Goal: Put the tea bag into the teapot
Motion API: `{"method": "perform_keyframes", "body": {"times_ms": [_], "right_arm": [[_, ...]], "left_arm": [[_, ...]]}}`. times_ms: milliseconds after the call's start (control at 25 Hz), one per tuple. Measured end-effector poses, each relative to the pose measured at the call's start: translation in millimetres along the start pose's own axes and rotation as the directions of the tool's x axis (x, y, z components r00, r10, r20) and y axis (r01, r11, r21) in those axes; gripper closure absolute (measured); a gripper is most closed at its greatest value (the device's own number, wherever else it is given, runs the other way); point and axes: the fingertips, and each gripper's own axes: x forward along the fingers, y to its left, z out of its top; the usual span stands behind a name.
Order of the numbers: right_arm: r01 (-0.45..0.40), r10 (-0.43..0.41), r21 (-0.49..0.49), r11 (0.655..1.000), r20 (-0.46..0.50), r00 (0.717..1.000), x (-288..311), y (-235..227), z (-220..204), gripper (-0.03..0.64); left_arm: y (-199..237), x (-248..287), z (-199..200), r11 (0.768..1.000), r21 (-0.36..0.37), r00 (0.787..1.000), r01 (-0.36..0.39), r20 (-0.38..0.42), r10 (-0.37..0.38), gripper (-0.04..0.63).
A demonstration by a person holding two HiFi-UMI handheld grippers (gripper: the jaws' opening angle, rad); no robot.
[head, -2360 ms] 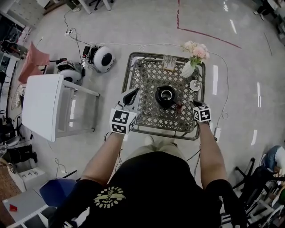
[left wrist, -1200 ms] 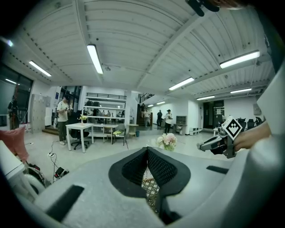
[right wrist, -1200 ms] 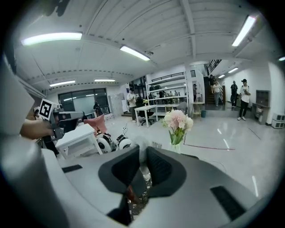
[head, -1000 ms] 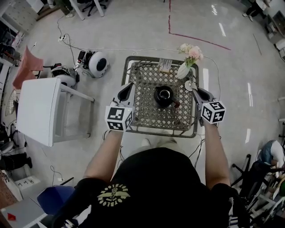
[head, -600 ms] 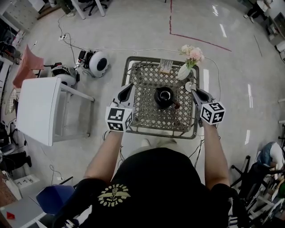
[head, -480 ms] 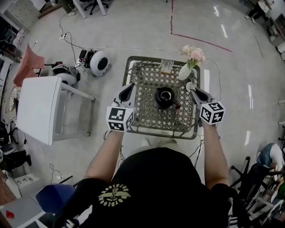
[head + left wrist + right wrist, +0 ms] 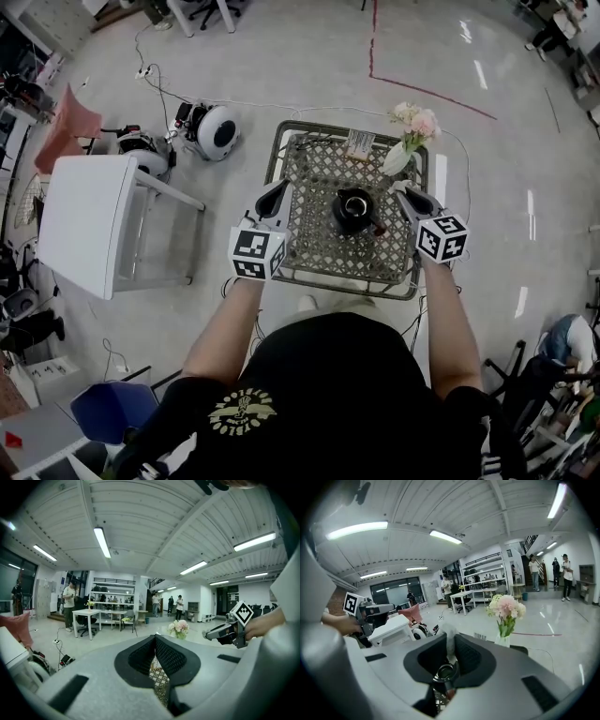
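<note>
A black teapot (image 7: pixel 354 210) stands open-topped in the middle of a metal lattice table (image 7: pixel 317 178). My right gripper (image 7: pixel 402 192) hovers just right of it, at the table's right side. In the right gripper view that gripper (image 7: pixel 450 635) is shut on a white crumpled tea bag (image 7: pixel 449 631), and the teapot's open mouth (image 7: pixel 444 671) shows below between the jaws. My left gripper (image 7: pixel 278 191) hangs over the table's left edge, its jaws (image 7: pixel 155 639) shut with nothing in them. In the head view the tea bag is too small to make out.
A white vase of pink flowers (image 7: pixel 412 127) stands at the table's far right corner, close behind my right gripper. A small card (image 7: pixel 359 144) lies at the far edge. A white side table (image 7: pixel 89 220) and two round white devices (image 7: pixel 217 127) sit on the floor to the left.
My right gripper has drifted a little left, closer to the teapot. The left gripper has kept its place by the table's left edge.
</note>
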Motion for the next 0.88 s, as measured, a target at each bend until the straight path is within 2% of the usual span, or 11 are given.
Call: {"method": "perform_keyframes", "body": {"times_ms": [440, 800, 880], "right_arm": [[-0.071, 0.070, -0.031, 0.997, -0.030, 0.997, 34, 29, 4, 0.565], [-0.065, 0.064, -0.065, 0.996, -0.022, 0.998, 46, 39, 10, 0.561], [-0.074, 0.073, -0.062, 0.995, -0.017, 0.997, 47, 41, 10, 0.534]], "left_arm": [[6, -7, -7, 1.000, -0.010, 1.000, -0.018, -0.012, 0.017, 0.586], [8, -8, -7, 1.000, -0.007, 1.000, -0.018, -0.016, 0.018, 0.586], [9, -9, -9, 1.000, -0.006, 1.000, -0.014, -0.019, 0.014, 0.586]]}}
